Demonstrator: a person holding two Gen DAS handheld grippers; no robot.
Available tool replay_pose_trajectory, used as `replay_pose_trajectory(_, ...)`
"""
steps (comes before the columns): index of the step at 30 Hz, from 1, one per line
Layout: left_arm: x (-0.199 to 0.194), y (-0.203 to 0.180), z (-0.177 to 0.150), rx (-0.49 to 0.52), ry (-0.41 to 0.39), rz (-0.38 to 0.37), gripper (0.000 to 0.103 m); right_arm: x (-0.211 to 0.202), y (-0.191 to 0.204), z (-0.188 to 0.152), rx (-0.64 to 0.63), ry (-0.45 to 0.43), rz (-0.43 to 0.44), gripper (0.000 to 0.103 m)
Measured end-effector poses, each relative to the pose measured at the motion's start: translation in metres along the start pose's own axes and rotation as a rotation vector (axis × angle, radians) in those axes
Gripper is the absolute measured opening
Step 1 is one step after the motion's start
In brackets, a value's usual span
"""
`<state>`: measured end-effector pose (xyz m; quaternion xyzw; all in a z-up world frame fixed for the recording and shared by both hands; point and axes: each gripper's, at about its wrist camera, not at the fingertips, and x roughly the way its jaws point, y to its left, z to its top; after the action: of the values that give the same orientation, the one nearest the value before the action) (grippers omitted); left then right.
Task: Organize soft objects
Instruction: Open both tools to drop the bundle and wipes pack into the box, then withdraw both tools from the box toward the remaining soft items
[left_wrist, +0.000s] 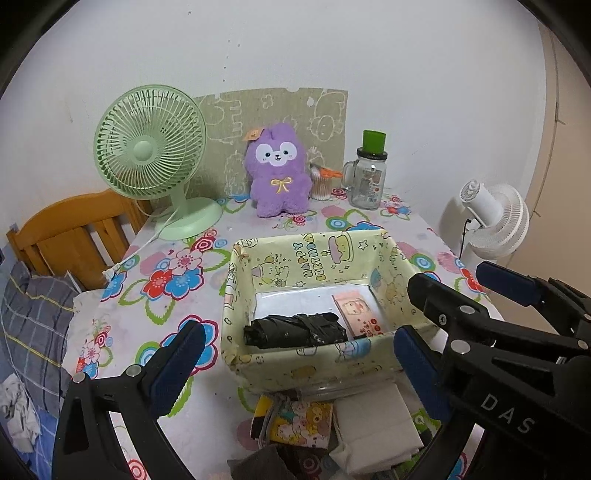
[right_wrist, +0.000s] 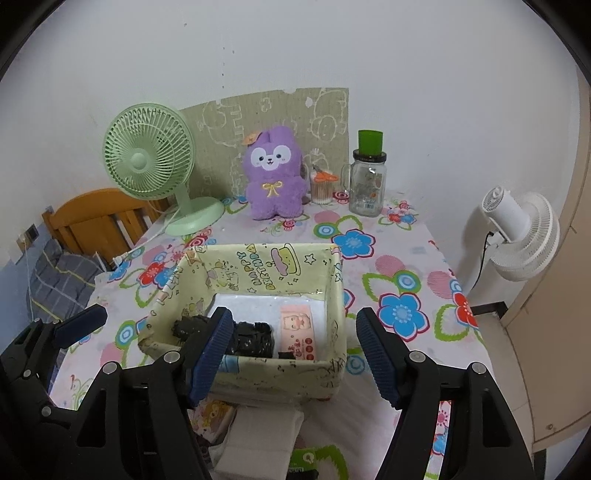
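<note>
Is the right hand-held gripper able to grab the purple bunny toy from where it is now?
Probably yes. The right hand-held gripper is open and empty, and the purple bunny toy sits uncovered. Only the yellow box lies between, so it would reach over that.

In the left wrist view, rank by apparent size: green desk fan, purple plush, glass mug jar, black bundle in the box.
1. green desk fan
2. purple plush
3. black bundle, though it lies nearer the camera
4. glass mug jar
</note>
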<state>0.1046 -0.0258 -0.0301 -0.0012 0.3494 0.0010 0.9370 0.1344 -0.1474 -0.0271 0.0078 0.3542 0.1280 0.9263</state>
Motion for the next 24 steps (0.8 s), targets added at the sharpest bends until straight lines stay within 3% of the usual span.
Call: replay_pose_trajectory(24,-0.048,-0.003,-0.031,0.012,-0.048,-0.006,0.103,-0.052,0.011,-0.032,-0.007,-0.054,-0.005,0.083)
